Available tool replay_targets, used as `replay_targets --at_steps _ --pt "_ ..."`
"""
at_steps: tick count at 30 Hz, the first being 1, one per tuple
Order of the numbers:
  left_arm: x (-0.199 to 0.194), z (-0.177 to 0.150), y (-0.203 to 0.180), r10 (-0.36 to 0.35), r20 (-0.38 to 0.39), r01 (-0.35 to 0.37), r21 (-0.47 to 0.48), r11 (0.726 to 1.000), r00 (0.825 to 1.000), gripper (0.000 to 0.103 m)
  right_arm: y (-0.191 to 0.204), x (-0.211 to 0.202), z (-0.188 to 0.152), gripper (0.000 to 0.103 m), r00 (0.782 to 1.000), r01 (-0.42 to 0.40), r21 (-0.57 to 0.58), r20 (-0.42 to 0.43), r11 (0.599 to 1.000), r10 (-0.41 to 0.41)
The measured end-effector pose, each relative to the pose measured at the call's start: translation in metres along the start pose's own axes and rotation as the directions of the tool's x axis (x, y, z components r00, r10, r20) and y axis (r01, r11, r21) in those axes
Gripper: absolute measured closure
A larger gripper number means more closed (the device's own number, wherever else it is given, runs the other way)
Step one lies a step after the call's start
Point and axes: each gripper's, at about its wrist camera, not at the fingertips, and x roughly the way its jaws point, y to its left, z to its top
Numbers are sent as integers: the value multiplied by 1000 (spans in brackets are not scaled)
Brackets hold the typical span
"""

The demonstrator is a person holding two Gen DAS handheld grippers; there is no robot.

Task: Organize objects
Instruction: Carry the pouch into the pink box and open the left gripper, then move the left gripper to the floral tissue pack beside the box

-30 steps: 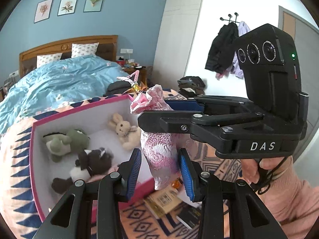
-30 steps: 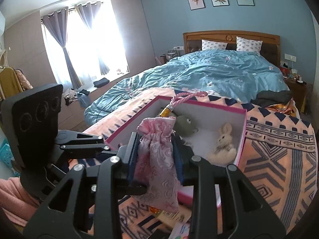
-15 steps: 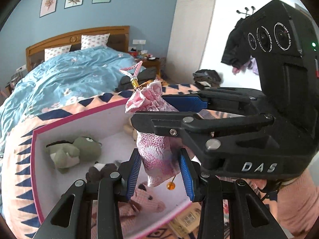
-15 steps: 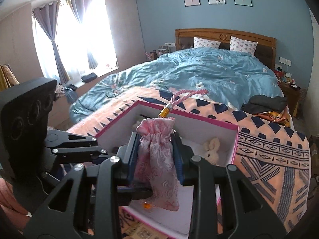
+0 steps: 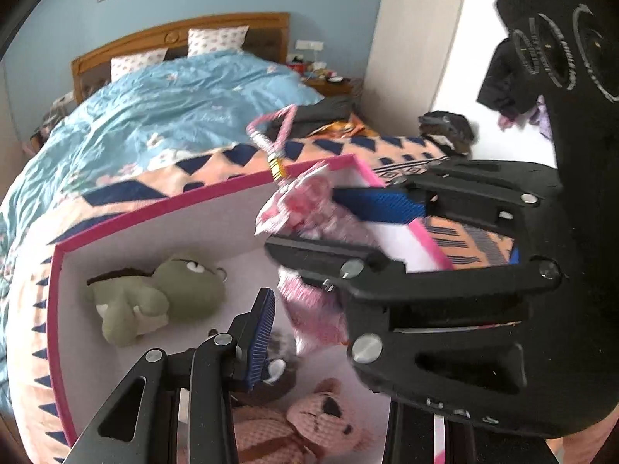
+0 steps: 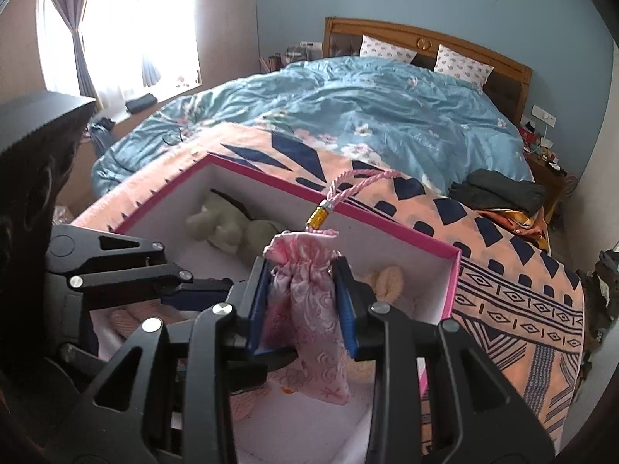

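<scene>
Above the box [image 6: 445, 249] on the bed, my right gripper [image 6: 301, 297] pinches the pouch [image 6: 305, 317]; my left gripper [image 5: 305, 309] also grips it.

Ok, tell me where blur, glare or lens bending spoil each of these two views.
Left wrist view: motion blur smears the pink patterned drawstring pouch and the pink plush bear; the wooden headboard bows from fisheye bending. Right wrist view: the bright curtained window is blown out to white, while the pouch in the right tongs stays sharp; the corners go dark.

Blue wall [image 6: 294, 4], wooden bed [image 6: 425, 44], bright window [image 6: 127, 27]
</scene>
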Motion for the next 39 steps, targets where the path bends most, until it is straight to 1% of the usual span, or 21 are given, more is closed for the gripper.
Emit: replay_targets --at_steps 2,3,6,8,11,14,17,20,22,23,25,27,29,31,32,37,39 --pt "7 2 6 20 -25 -20 -24 999 999 64 -3 8 2 67 999 50 -8 -7 999 -51" --pt "11 3 8 22 -44 -23 -35 999 999 64 -4 11 3 67 998 63 -12 -15 998 -63" --pt "14 4 11 31 -55 -33 -47 998 998 64 -11 22 4 65 996 63 12 -65 998 -62" --pt "13 4 9 39 -49 -41 -45 998 998 64 -13 23 3 63 995 74 22 -67 997 -72" --pt "14 3 8 42 -53 -44 -42 998 998 64 -14 15 1 63 997 55 43 -54 998 -53" --pt "10 1 9 48 -38 -49 -45 998 998 63 -13 8 -2 63 997 64 44 -52 997 -61" --pt "2 -2 8 45 -13 -45 -43 998 999 63 -12 -2 -7 62 998 47 55 -43 997 -45" --pt "-11 -8 6 39 22 -38 -40 998 999 57 -11 -16 -13 62 1000 24 74 -15 997 -23" --pt "-25 -12 3 30 55 -28 -33 999 998 53 -9 -27 -16 62 1000 -8 91 7 996 7" --pt "-32 -15 1 24 71 -22 -31 999 997 53 -8 -33 -19 62 1000 -20 97 22 995 18" --pt "-48 -22 -4 2 109 -1 -17 1000 994 48 -5 -44 -22 61 998 -49 109 50 993 44" --pt "-66 -31 -10 -20 151 19 2 1000 988 46 -1 -62 -29 59 993 -85 115 91 990 75" --pt "-80 -41 -15 -45 179 43 18 999 983 46 4 -77 -36 51 988 -104 115 123 988 90" --pt "-92 -53 -21 -76 198 70 35 997 977 46 11 -93 -47 48 983 -117 107 155 987 100" --pt "-99 -60 -25 -90 207 82 49 995 974 46 13 -98 -52 48 982 -118 101 157 988 101" --pt "-110 -91 -36 -166 212 151 84 985 963 46 21 -124 -88 48 984 -110 96 154 989 94" --pt "-109 -106 -44 -193 199 176 103 979 961 46 22 -132 -103 48 985 -96 104 151 990 79"
